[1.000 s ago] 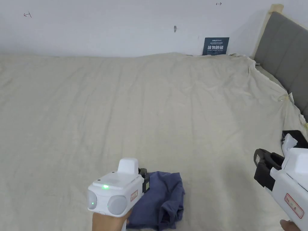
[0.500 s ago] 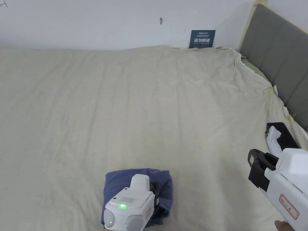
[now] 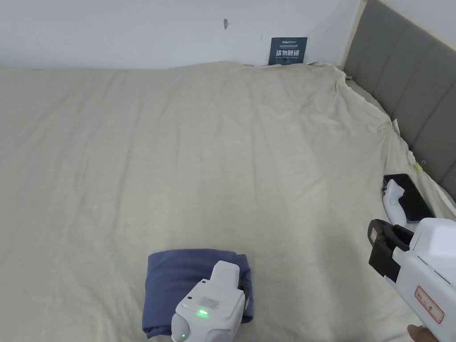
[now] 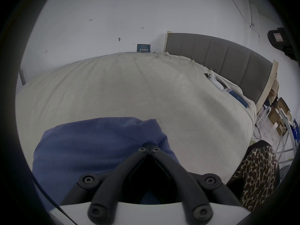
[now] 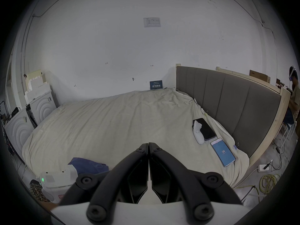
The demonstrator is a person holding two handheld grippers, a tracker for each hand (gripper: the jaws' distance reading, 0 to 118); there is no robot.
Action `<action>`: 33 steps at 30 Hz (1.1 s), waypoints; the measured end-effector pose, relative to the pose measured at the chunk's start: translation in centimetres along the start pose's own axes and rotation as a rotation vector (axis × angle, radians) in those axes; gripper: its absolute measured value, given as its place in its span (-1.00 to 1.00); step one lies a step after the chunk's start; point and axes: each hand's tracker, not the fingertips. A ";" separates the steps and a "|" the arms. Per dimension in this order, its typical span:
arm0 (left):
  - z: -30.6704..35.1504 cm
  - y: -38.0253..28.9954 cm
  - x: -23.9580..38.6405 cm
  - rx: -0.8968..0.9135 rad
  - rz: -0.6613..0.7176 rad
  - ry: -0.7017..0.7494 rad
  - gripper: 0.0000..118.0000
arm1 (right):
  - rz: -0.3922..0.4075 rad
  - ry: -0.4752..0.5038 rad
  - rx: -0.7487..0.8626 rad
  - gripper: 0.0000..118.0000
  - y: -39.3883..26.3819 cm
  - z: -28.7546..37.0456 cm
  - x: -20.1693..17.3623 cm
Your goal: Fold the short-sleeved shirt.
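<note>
A blue short-sleeved shirt (image 3: 187, 276) lies folded into a compact rectangle near the front edge of the cream bed sheet (image 3: 222, 156). My left gripper (image 3: 242, 287) hovers over the shirt's right end. In the left gripper view its jaws (image 4: 148, 149) are shut, tips pinched on the shirt (image 4: 97, 144) at its right edge. My right gripper (image 3: 378, 249) is held above the bed's front right, well apart from the shirt. Its jaws (image 5: 148, 145) are shut with nothing between them. The shirt (image 5: 87, 163) sits low left in the right gripper view.
A dark phone (image 3: 412, 200) and a white controller (image 3: 394, 202) lie by the grey headboard (image 3: 409, 80); a lit phone (image 5: 223, 153) lies beside them. A blue sign (image 3: 288, 50) leans on the wall. Another person (image 5: 294, 95) stands beyond the headboard.
The crumpled shirt has become a neat rectangle as my left gripper moved across onto its right end. The head camera has tilted down and right. My right gripper has barely moved.
</note>
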 end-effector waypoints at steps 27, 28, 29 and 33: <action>17.0 11.4 -9.7 0.456 -0.048 0.219 -1.00 | 0.041 0.097 0.215 -1.00 3.1 1.7 -7.7; 17.7 11.6 -10.3 0.471 -0.047 0.241 -1.00 | 0.043 0.100 0.228 -1.00 3.3 1.7 -8.1; 18.4 11.7 -11.1 0.482 -0.043 0.260 -1.00 | 0.044 0.103 0.240 -1.00 3.4 1.7 -8.7; 21.0 11.8 -13.7 0.533 -0.036 0.359 -1.00 | 0.056 0.121 0.287 -1.00 4.0 1.4 -10.5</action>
